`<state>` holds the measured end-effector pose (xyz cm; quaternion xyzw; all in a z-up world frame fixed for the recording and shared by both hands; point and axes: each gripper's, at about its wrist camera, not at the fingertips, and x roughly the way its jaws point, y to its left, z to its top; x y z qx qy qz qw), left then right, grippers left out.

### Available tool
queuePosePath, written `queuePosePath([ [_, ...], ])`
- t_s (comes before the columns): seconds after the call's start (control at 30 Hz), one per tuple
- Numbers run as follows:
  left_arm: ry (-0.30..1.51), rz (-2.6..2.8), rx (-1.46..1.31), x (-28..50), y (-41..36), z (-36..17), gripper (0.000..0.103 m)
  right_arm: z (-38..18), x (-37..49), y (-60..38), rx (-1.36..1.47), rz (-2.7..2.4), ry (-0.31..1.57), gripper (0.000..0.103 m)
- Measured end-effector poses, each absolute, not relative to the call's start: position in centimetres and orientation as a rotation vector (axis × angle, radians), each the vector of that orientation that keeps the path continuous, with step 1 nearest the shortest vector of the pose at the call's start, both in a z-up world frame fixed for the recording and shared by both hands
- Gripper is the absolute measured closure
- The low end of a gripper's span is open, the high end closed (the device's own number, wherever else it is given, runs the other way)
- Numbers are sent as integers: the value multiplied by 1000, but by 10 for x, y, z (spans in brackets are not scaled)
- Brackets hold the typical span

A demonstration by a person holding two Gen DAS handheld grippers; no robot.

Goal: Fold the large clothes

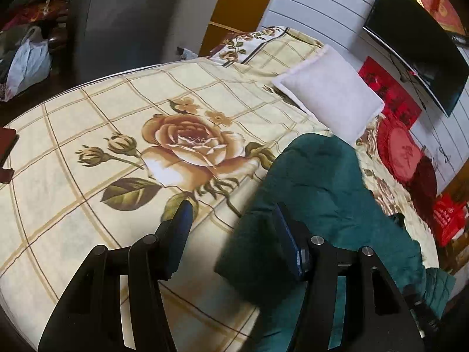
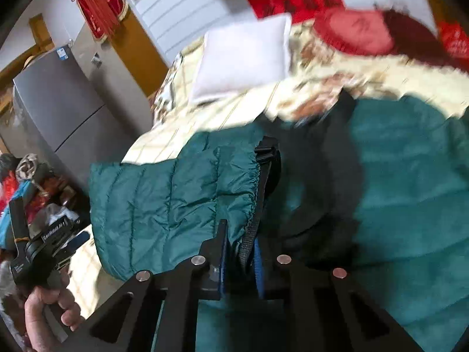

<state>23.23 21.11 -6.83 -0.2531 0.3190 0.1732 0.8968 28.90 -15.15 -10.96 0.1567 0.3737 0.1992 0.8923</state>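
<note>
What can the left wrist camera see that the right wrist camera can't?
Only the left wrist view shows the big rose printed on the bedspread, the white plastic bag on the floor, and the left claw from behind, open, with the jacket against its right finger only.

Only the right wrist view shows the right claw shut on the jacket's black-trimmed edge, the red tasselled hanging, and a hand gripping the left claw's handle.

Both show the green puffer jacket, the white pillow and the round red cushion.

Two wrist fisheye views look down obliquely, close over the floral bed (image 1: 88, 135); both share the white square pillow (image 2: 243, 58).
</note>
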Motion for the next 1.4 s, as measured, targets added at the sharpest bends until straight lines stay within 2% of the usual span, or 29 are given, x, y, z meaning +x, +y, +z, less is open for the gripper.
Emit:
queuePosePath([
  [0.27, 663, 325, -484, 238, 191, -66, 46, -83, 288, -215, -9, 86, 690, 90],
  [0.53, 684, 158, -435, 258, 160, -67, 46, -106, 293, -295, 34, -66, 752, 91],
  [0.8, 712, -58, -145, 289, 82, -73, 46, -133, 291, -320, 189, 24, 824, 90],
  [0.83, 742, -62, -138, 293, 80, -79, 46, -136, 292, -323, 238, 70, 839, 87],
  [0.9, 778, -49, -146, 297, 82, -88, 46, -137, 291, -324, 289, 118, 837, 66],
  [0.93, 784, -37, -157, 298, 85, -89, 46, -136, 288, -327, 327, 149, 824, 53],
  [0.97, 789, -18, -169, 298, 90, -90, 46, -132, 285, -329, 356, 160, 812, 51],
  [1.2, 850, 26, -302, 299, 115, -106, 44, -81, 256, -320, 324, 44, 619, 49],
  [1.3, 866, 23, -353, 299, 121, -110, 36, -91, 271, -285, 269, 163, 708, 49],
  [1.4, 892, 4, -414, 301, 126, -118, 31, -126, 291, -262, 187, 168, 857, 49],
])
